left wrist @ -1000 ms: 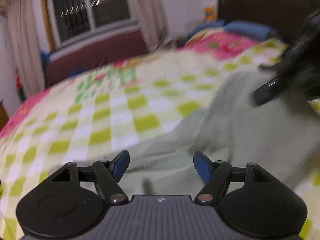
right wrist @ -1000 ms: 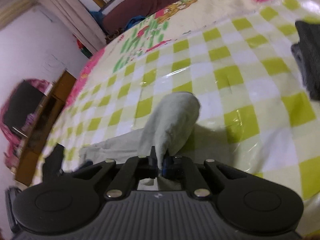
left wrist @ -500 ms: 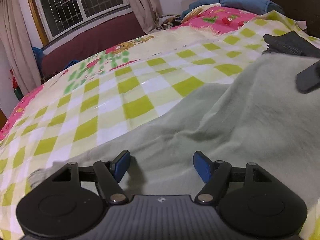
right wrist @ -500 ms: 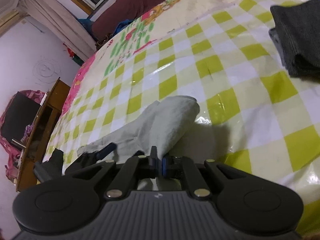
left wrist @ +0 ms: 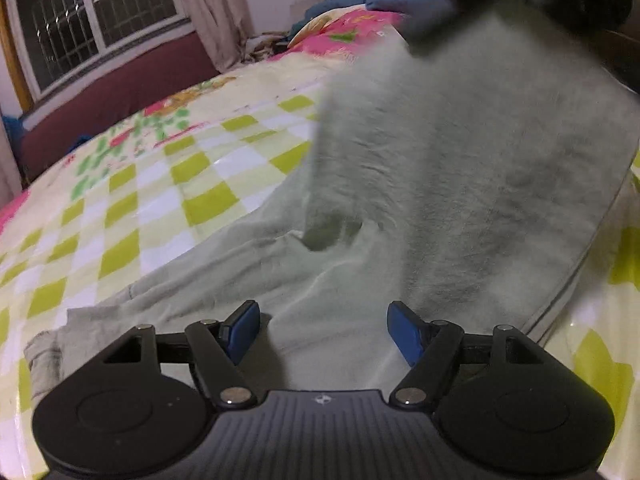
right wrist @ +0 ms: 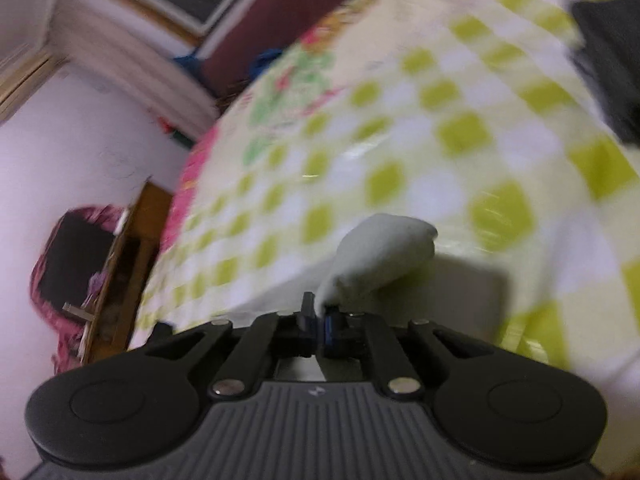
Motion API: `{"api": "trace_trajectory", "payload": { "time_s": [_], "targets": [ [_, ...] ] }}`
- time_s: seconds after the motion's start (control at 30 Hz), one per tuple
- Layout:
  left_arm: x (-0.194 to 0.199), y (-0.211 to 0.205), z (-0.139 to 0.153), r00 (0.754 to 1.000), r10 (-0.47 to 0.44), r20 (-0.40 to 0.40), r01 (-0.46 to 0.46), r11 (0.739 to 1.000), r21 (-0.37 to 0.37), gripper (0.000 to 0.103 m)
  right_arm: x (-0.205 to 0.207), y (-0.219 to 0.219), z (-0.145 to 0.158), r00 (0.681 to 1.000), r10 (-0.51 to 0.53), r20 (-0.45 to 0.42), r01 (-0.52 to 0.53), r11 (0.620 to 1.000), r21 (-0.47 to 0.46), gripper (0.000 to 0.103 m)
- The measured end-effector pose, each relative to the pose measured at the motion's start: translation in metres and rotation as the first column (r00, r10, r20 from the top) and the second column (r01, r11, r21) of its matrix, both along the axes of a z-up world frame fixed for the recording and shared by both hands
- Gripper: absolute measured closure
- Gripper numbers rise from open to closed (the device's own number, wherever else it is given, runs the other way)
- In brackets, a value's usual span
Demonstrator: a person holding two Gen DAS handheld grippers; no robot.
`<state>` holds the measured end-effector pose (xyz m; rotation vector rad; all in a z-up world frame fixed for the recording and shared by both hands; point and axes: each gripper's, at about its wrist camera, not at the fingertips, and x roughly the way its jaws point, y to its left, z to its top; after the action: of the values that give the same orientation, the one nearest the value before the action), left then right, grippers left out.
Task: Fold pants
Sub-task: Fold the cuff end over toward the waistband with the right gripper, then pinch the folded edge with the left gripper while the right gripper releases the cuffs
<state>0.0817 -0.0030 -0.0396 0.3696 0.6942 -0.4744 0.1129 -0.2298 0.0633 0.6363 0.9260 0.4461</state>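
Two grippers in play. Right gripper (right wrist: 318,318): jaws pinched tight on a fold of the pale green pants (right wrist: 380,256), cloth bunched into a rounded lump just past the fingertips. Right view is motion-blurred, so the detail of the grip is soft, but fabric clearly sits between the pads.

Left gripper (left wrist: 323,330): jaws wide, blue pads (left wrist: 242,330) apart with nothing clamped. They hover low over the flat part of the pants (left wrist: 340,320); can't tell whether the pads touch the cloth.

In the left view, one section of the pants is raised off the bed like a sheet at upper right, hanging from a dark blurred shape at the top edge. The rest lies spread on the bed, running down to the left, where a rumpled hem (left wrist: 44,352) sits near the gripper body.

Bed cover (left wrist: 132,216): glossy check in lime and white, cartoon print further back, pink border. A dark grey garment (right wrist: 604,48) lies on the cover at the right edge of the right view, well apart from the pants. Blue pillow (left wrist: 404,0) at the head end. Window (left wrist: 96,20) with curtains behind the bed; wooden furniture (right wrist: 120,268) beside it on the left of the right view.
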Motion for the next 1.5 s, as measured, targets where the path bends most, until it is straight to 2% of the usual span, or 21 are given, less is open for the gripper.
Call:
{"api": "trace_trajectory", "payload": {
  "time_s": [0.07, 0.13, 0.2, 0.3, 0.37, 0.43, 0.57, 0.67, 0.77, 0.87, 0.9, 0.97, 1.0, 1.07, 1.13, 1.2, 1.27, 1.37, 1.43, 1.47, 1.5],
  "targets": [
    [0.002, 0.012, 0.006, 0.999, 0.027, -0.023, -0.027, 1.000, -0.010, 0.019, 0.005, 0.034, 0.011, 0.997, 0.072, 0.017, -0.072, 0.997, -0.021, 0.098],
    [-0.004, 0.029, 0.018, 0.999, 0.044, -0.004, -0.044, 0.999, -0.022, 0.019, 0.011, 0.066, 0.017, 0.992, 0.124, 0.026, -0.122, 0.991, -0.051, 0.098],
    [-0.014, 0.052, 0.029, 0.998, 0.053, 0.013, -0.053, 0.998, -0.016, 0.018, 0.016, 0.095, 0.018, 0.987, 0.161, 0.026, -0.158, 0.984, -0.088, 0.098],
    [-0.031, 0.087, 0.029, 0.992, 0.127, 0.005, -0.127, 0.992, -0.016, 0.018, 0.023, 0.140, 0.009, 0.979, 0.205, -0.010, -0.205, 0.970, -0.132, 0.098],
    [-0.037, 0.107, 0.028, 0.981, 0.191, -0.031, -0.193, 0.980, -0.053, 0.018, 0.024, 0.166, 0.000, 0.978, 0.208, -0.029, -0.210, 0.966, -0.150, 0.098],
    [-0.044, 0.120, 0.030, 0.975, 0.218, -0.041, -0.221, 0.971, -0.095, 0.018, 0.026, 0.185, -0.008, 0.978, 0.204, -0.045, -0.208, 0.966, -0.150, 0.097],
    [-0.064, 0.132, 0.039, 0.982, 0.188, -0.028, -0.190, 0.965, -0.181, 0.018, 0.032, 0.228, -0.020, 0.971, 0.224, -0.083, -0.237, 0.944, -0.229, 0.094],
    [-0.074, 0.138, 0.040, 0.981, 0.189, -0.033, -0.192, 0.959, -0.210, 0.017, 0.030, 0.253, -0.026, 0.951, 0.279, -0.131, -0.304, 0.918, -0.255, 0.092],
    [-0.076, 0.152, 0.046, 0.974, 0.224, -0.043, -0.227, 0.934, -0.275, 0.017, 0.029, 0.264, -0.023, 0.948, 0.299, -0.112, -0.318, 0.918, -0.236, 0.090],
    [-0.079, 0.163, 0.047, 0.969, 0.231, -0.088, -0.247, 0.908, -0.339, 0.017, 0.030, 0.271, -0.017, 0.943, 0.323, -0.083, -0.333, 0.894, -0.299, 0.089],
    [-0.080, 0.166, 0.047, 0.968, 0.231, -0.098, -0.251, 0.901, -0.355, 0.017, 0.030, 0.273, -0.015, 0.937, 0.342, -0.072, -0.345, 0.873, -0.344, 0.087],
    [-0.085, 0.173, 0.050, 0.963, 0.244, -0.113, -0.269, 0.878, -0.395, 0.016, 0.031, 0.277, -0.012, 0.926, 0.372, -0.059, -0.359, 0.826, -0.435, 0.070],
    [-0.086, 0.175, 0.051, 0.959, 0.254, -0.122, -0.282, 0.867, -0.412, 0.015, 0.033, 0.278, -0.011, 0.926, 0.374, -0.054, -0.355, 0.812, -0.463, 0.068],
    [-0.089, 0.182, 0.052, 0.950, 0.275, -0.147, -0.312, 0.840, -0.444, 0.013, 0.038, 0.277, -0.010, 0.925, 0.374, -0.069, -0.361, 0.808, -0.465, 0.065],
    [-0.093, 0.186, 0.053, 0.942, 0.290, -0.167, -0.335, 0.821, -0.462, 0.013, 0.043, 0.277, -0.012, 0.924, 0.371, -0.089, -0.372, 0.826, -0.424, 0.057],
    [-0.094, 0.185, 0.054, 0.941, 0.286, -0.181, -0.338, 0.820, -0.462, 0.010, 0.046, 0.283, -0.017, 0.919, 0.381, -0.097, -0.386, 0.825, -0.413, 0.052],
    [-0.088, 0.177, 0.051, 0.940, 0.282, -0.193, -0.339, 0.842, -0.420, 0.009, 0.047, 0.295, -0.027, 0.909, 0.401, -0.111, -0.406, 0.795, -0.451, 0.049],
    [-0.075, 0.166, 0.046, 0.934, 0.290, -0.206, -0.348, 0.866, -0.358, 0.009, 0.049, 0.316, -0.047, 0.880, 0.441, -0.176, -0.464, 0.722, -0.514, 0.049],
    [-0.070, 0.160, 0.040, 0.925, 0.308, -0.223, -0.368, 0.874, -0.316, 0.009, 0.049, 0.318, -0.054, 0.882, 0.437, -0.175, -0.454, 0.691, -0.562, 0.054],
    [-0.069, 0.158, 0.038, 0.920, 0.320, -0.227, -0.378, 0.877, -0.297, 0.018, 0.050, 0.316, -0.056, 0.881, 0.439, -0.174, -0.454, 0.687, -0.568, 0.075],
    [-0.070, 0.159, 0.038, 0.918, 0.327, -0.225, -0.384, 0.876, -0.293, 0.039, 0.052, 0.312, -0.055, 0.882, 0.437, -0.178, -0.456, 0.693, -0.559, 0.085]
  ]
}}
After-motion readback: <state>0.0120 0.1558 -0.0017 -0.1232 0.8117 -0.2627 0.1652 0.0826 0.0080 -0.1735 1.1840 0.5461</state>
